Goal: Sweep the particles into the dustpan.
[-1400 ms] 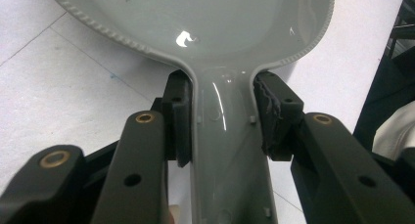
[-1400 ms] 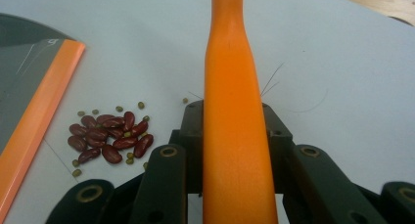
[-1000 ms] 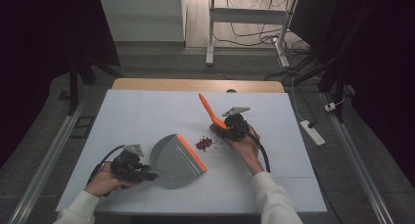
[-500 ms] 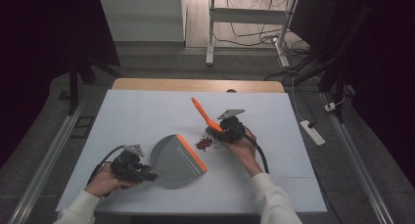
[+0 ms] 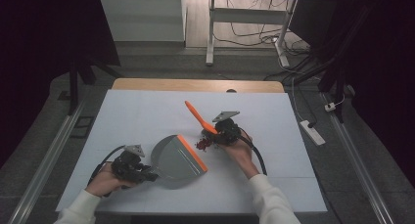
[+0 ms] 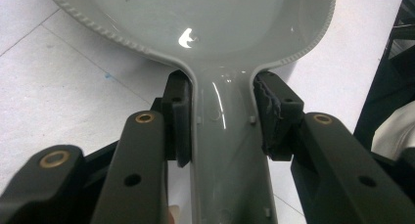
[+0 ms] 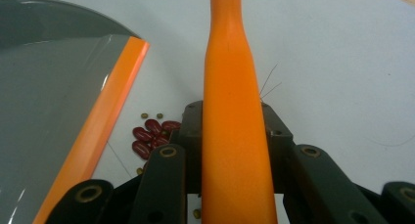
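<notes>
Gripping the grey handle of the dustpan [image 5: 175, 158], the left claw [image 5: 147, 174] has its jaws shut tight on both sides of the neck, as the left gripper view shows. The pan lies flat on the white bench [image 5: 147, 111], its orange lip [image 5: 192, 152] facing the beans [image 5: 203, 143]. The right claw [image 5: 215, 131] is clamped on the orange brush handle [image 5: 195, 115], which slants up and away from it. Small red beans sit in a heap just beside the lip, between pan and brush.
</notes>
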Tool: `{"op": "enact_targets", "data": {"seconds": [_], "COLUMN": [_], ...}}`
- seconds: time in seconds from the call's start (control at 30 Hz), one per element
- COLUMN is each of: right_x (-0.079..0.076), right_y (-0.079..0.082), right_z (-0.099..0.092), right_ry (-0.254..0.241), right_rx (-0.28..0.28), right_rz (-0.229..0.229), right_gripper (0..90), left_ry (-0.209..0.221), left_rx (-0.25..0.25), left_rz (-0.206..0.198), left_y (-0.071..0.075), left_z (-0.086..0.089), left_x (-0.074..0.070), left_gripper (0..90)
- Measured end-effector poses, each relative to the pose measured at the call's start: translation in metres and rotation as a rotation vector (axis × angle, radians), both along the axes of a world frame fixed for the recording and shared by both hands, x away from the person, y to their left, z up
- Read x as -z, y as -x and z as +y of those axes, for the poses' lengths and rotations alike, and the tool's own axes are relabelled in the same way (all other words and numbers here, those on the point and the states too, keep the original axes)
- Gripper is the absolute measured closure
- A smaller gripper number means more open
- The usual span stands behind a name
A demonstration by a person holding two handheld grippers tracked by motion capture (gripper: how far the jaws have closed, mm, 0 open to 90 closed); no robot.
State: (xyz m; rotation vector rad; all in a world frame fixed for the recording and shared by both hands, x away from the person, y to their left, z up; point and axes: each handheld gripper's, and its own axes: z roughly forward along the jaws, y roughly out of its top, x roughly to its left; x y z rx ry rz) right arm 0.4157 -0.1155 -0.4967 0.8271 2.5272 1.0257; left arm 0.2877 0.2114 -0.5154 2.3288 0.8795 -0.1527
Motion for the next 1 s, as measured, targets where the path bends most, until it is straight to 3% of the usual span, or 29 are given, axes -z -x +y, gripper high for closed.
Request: {"op": "enact_targets", "data": {"seconds": [0.23, 1.0], "right_x": [0.0, 0.002], "right_y": [0.005, 0.014], "right_z": [0.009, 0.022], "right_ry": [-0.009, -0.031], "right_rx": [-0.038, -0.073], "right_rz": [0.016, 0.032], "right_gripper": [69.0, 68.5], "left_ry": [-0.002, -0.003], "left_rx": [0.002, 0.01], "left_rz": [0.0, 0.002], "left_y": [0.001, 0.0], "left_z": [0.0, -0.001], "left_x": [0.0, 0.002], "left_gripper": [61.0, 60.9]}}
